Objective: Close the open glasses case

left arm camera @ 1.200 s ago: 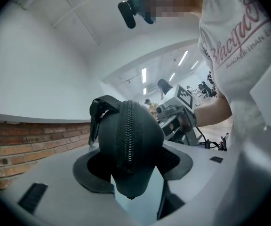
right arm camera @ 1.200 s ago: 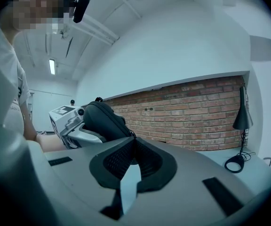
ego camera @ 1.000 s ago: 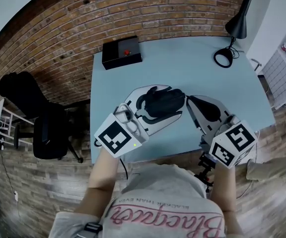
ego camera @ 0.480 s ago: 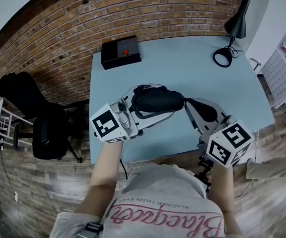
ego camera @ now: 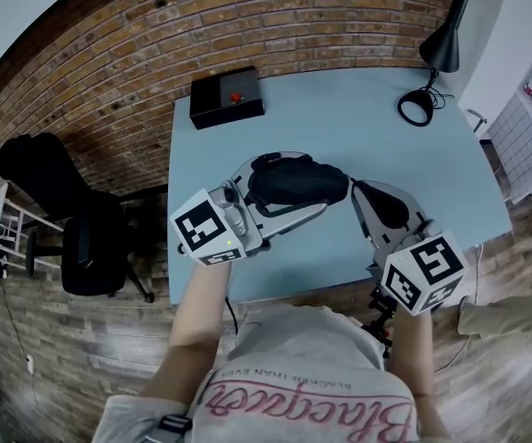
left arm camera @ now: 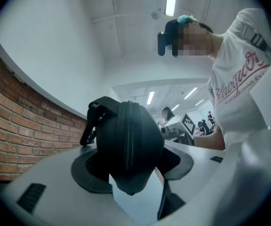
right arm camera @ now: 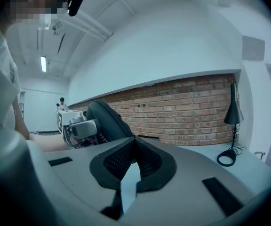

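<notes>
— Where's my left tool (left arm camera: 131, 173)?
— I see it clamped around the black glasses case (ego camera: 298, 181), over the middle of the desk (ego camera: 340, 109).
— And my right tool (ego camera: 356, 190)?
— Clenched shut, tips right at the case's right end.

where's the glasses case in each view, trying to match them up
Head view: glasses case just left of picture centre, on the table.
Left gripper view: glasses case centre, large in the foreground.
Right gripper view: glasses case left of centre, a dark hump.
Shared landmark: brick wall, across the top in the head view, lower left in the left gripper view, right of centre in the right gripper view.
</notes>
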{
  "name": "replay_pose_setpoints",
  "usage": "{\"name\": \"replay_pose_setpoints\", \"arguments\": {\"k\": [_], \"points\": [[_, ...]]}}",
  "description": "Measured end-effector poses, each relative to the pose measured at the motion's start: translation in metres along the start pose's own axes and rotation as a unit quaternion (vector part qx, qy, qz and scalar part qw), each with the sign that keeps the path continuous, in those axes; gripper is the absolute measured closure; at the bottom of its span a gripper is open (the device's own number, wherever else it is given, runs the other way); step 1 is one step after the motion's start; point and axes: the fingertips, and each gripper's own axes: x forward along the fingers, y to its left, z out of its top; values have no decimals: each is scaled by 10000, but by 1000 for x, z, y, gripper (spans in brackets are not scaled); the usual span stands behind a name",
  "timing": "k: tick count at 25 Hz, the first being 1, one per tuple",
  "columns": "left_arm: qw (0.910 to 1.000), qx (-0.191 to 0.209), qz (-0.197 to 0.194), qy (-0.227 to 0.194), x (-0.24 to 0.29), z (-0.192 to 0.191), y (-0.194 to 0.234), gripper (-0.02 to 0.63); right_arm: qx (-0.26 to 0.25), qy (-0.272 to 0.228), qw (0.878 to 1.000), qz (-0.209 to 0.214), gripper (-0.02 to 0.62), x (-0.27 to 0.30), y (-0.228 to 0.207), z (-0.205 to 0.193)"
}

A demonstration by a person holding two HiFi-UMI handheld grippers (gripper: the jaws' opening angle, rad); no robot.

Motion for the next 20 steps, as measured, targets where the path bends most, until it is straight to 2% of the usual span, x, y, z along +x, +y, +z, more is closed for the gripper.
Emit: {"name": "replay_pose_setpoints", "arguments": {"k": [3,7,11,14,17,18,20], "points": [[9975,90,149,691,4,-22,2,344,-13,-257,9995,-184,577,-4,-7,8],[9931,148,275,1130,3,-39,3,327,-160,-276,9993,-214,577,-7,-8,12],[9795,634,437,1862,2,-60,7,311,-244,-320,9989,-253,577,-11,-5,15],[9711,872,586,2144,2,-64,11,311,-339,-297,9987,-219,577,-11,0,17],[9556,1116,1039,2523,-2,-75,27,308,-355,-427,9984,-104,577,-15,8,25],[9531,1164,1147,2548,-4,-76,30,308,-315,-479,9984,-37,577,-16,11,28],[9571,1114,1213,2386,-4,-73,30,308,-337,-535,9980,-34,577,-17,14,33]]}}
